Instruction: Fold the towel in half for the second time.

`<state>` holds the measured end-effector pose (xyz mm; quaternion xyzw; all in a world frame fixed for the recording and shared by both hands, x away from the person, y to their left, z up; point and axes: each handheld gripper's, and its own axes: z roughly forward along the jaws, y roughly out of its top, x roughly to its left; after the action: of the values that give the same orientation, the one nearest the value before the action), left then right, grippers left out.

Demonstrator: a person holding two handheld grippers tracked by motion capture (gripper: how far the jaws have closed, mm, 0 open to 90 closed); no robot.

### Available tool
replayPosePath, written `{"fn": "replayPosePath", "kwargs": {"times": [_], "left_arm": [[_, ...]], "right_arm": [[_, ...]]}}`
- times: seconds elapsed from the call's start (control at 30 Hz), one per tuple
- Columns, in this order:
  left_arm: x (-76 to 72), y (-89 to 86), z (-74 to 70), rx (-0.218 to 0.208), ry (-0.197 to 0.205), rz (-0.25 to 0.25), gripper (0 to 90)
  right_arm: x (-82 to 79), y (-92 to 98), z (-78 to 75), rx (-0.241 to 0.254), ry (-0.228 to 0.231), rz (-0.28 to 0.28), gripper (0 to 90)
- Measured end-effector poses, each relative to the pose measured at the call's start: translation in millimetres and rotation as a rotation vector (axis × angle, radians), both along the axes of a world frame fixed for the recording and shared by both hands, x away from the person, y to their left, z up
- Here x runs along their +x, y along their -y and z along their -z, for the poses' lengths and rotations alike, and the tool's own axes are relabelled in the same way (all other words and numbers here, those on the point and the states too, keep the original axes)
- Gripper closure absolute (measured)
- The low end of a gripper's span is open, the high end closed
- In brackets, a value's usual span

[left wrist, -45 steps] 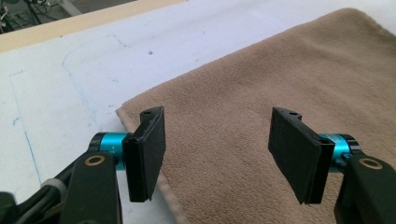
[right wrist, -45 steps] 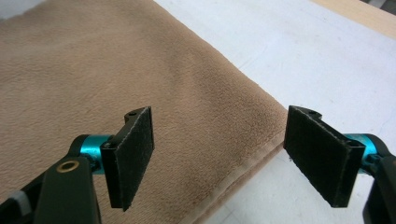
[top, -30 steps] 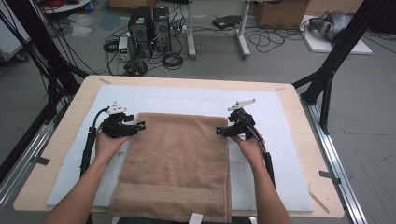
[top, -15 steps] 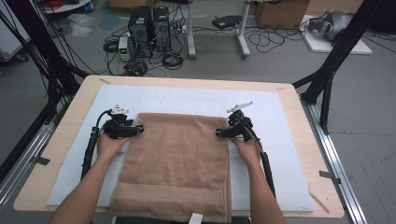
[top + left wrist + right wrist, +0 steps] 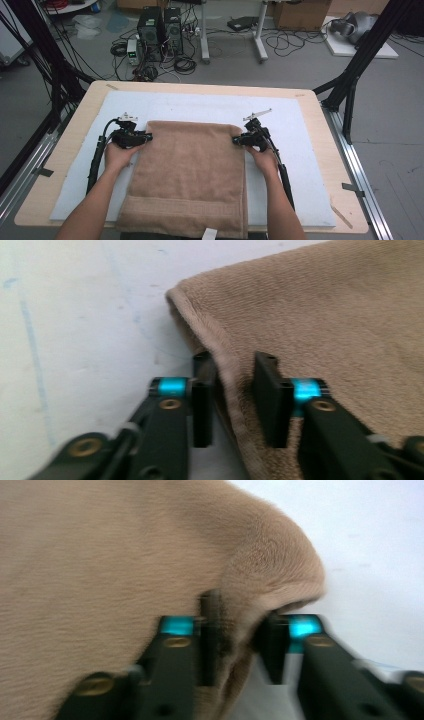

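A tan towel (image 5: 192, 175) lies flat on the white mat, its near end hanging over the table's front edge. My left gripper (image 5: 149, 137) is at the towel's far left corner. In the left gripper view the towel (image 5: 325, 315) has its hem between the jaws of that gripper (image 5: 233, 359), which have just been closing and now pinch it. My right gripper (image 5: 235, 140) is at the far right corner. Its jaws have also just been closing, and in the right gripper view this gripper (image 5: 241, 607) squeezes a bunched fold of towel (image 5: 100, 555).
The white mat (image 5: 200, 107) covers most of the wooden table (image 5: 75, 115). A white tag (image 5: 209, 233) sticks out at the towel's near edge. Black frame legs (image 5: 350, 95) stand at the table's right and left, with computers and cables on the floor behind.
Both pairs of jaws have closed in on the towel's far corners. The hands have stayed nearly in place and the towel lies as before.
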<state>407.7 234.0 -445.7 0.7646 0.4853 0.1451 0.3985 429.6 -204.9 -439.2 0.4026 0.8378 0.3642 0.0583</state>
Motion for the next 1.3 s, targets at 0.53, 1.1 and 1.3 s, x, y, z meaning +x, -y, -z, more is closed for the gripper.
{"fn": "replayPosePath", "kwargs": {"times": [0.53, 1.1, 1.3], "left_arm": [[-4.0, 0.8, -7.0, 0.0, 0.041, 0.006, 83.8], [-32.6, -10.7, -45.2, -0.039, 0.189, 0.059, 84.0], [-60.1, -14.8, -59.3, -0.031, 0.264, 0.096, 84.0]], "right_arm": [[-6.0, 2.2, -17.1, -0.008, 0.062, -0.044, 80.4], [-29.8, 9.4, -55.0, 0.077, 0.156, -0.106, 80.3], [-55.0, 9.4, -73.9, 0.086, 0.182, -0.161, 79.9]]}}
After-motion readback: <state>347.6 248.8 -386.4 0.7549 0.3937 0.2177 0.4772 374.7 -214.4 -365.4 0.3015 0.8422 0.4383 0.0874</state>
